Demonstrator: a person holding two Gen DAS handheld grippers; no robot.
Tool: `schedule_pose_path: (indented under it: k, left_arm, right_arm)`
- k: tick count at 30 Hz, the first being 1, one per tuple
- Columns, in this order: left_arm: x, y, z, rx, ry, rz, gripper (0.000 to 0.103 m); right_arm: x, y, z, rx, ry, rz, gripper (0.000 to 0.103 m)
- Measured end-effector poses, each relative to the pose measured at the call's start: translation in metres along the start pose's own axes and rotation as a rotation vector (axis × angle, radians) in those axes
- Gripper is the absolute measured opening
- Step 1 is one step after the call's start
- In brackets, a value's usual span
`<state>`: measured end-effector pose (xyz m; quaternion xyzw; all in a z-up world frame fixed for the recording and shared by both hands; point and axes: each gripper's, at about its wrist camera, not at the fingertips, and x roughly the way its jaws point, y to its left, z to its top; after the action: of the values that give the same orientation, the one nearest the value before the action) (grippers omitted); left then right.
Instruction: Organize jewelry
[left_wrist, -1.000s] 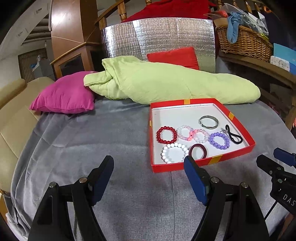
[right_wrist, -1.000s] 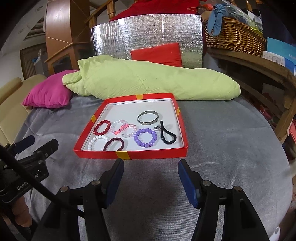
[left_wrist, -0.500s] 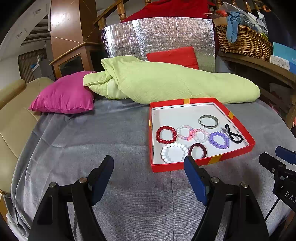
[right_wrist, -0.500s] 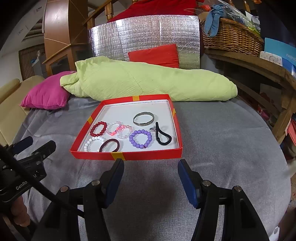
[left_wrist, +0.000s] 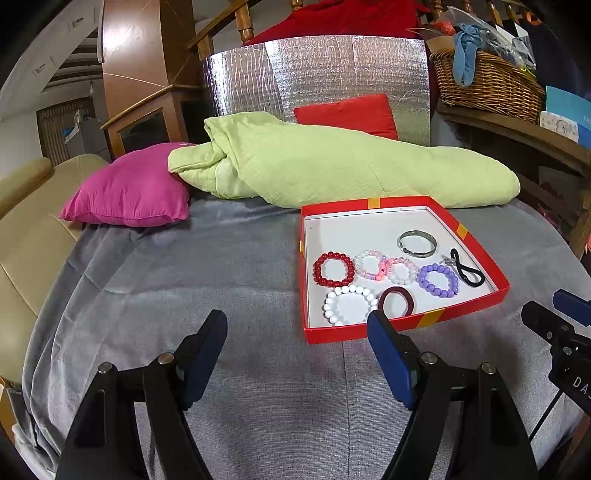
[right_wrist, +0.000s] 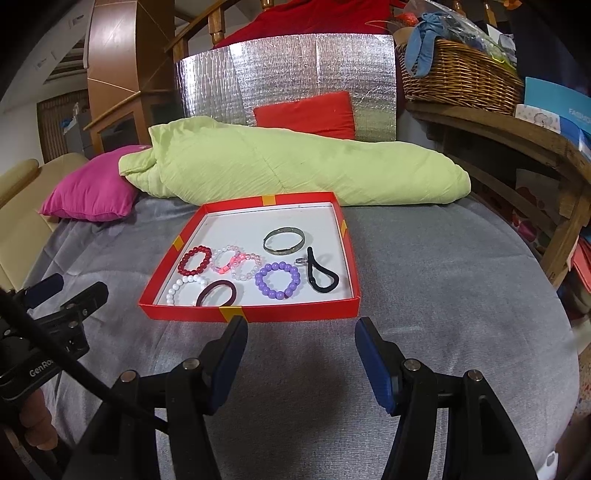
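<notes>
A shallow red tray (left_wrist: 402, 330) (right_wrist: 295, 312) with a white floor lies on the grey cloth. In it are a red bead bracelet (left_wrist: 333, 269) (right_wrist: 194, 260), a pink-and-clear bracelet (left_wrist: 370, 265) (right_wrist: 227, 260), a purple bead bracelet (left_wrist: 437, 280) (right_wrist: 278, 280), a white bead bracelet (left_wrist: 349, 304) (right_wrist: 183, 290), a maroon hair tie (left_wrist: 396, 301) (right_wrist: 217, 293), a silver bangle (left_wrist: 417, 243) (right_wrist: 283, 240) and a black loop (left_wrist: 467, 273) (right_wrist: 322, 277). My left gripper (left_wrist: 295, 325) hangs open just left of the tray's near corner. My right gripper (right_wrist: 301, 326) is open in front of the tray's near wall. Both are empty.
A rolled green quilt (left_wrist: 332, 166) lies right behind the tray, with a pink cushion (left_wrist: 129, 195) to its left and a red cushion (left_wrist: 347, 114) against a silver foil panel (left_wrist: 314, 74). A wicker basket (left_wrist: 484, 81) stands on a wooden shelf at the right. Bare grey cloth (right_wrist: 443, 295) spreads right of the tray.
</notes>
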<state>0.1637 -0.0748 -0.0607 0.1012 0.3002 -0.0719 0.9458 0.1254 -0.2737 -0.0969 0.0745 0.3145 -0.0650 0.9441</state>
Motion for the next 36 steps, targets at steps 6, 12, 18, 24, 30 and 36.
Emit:
schedule_pose_path:
  k: [6,12,18,24,30,36]
  left_arm:
    - [-0.0008,0.0003,0.0000,0.000,0.000,0.002,0.079]
    - [-0.0012,0.0008,0.0006,0.002,0.004,0.001,0.079]
    - [-0.0012,0.0007,0.0003,0.001,0.004,0.003,0.079]
    - [-0.0005,0.0005,0.0001,0.000,0.007,0.001,0.079]
    - [-0.0006,-0.0004,-0.0001,0.002,0.005,0.004,0.079]
    - [-0.0008,-0.0005,-0.0001,0.002,0.005,0.003,0.079]
  right_arm:
    - [-0.0003,-0.0002,0.0002,-0.003,0.000,-0.001,0.064]
    - [-0.0005,-0.0007,0.0007,0.001,-0.001,0.000,0.064]
    - [-0.0003,-0.0013,0.0008,0.000,-0.001,-0.002,0.064]
    - [-0.0005,-0.0051,0.0007,0.008,-0.004,-0.008,0.064]
    - [-0.0014,-0.0063,0.0003,0.010,-0.006,-0.011,0.064]
    - [-0.0016,-0.0057,0.0002,0.005,-0.004,-0.013,0.064]
